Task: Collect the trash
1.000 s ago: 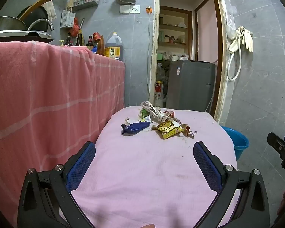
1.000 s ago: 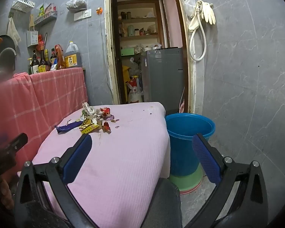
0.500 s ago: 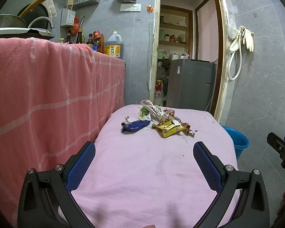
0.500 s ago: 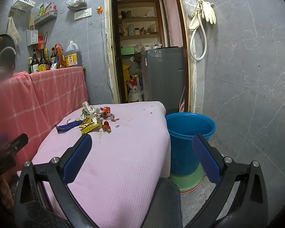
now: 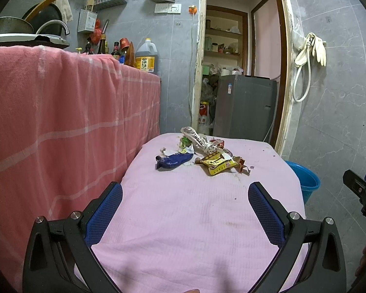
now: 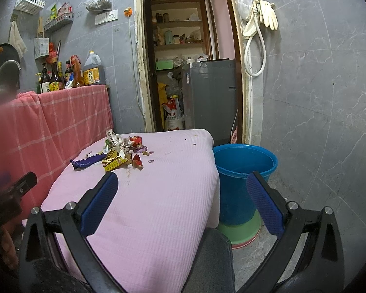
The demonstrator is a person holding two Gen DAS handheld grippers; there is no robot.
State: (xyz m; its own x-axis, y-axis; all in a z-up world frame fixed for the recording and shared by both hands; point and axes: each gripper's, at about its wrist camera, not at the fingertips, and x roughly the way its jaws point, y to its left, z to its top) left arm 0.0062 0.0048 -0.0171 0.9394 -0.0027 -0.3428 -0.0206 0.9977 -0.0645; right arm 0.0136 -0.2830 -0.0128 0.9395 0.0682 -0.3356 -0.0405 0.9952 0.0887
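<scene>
On the far half of the pink-covered table (image 5: 207,219), a small heap of wrappers (image 5: 202,152) is gathered, well ahead of both grippers. The blue wrapper (image 5: 174,160) is laid with its long axis across the table, one end toward the red cloth (image 5: 61,122); the yellow packet (image 5: 218,163) lies just beside it. Only in the right wrist view is the whole blue bucket (image 6: 244,171) seen, standing on the floor against the table's right edge. The left gripper (image 5: 185,205) and right gripper (image 6: 181,195) are held with jaws wide and empty.
</scene>
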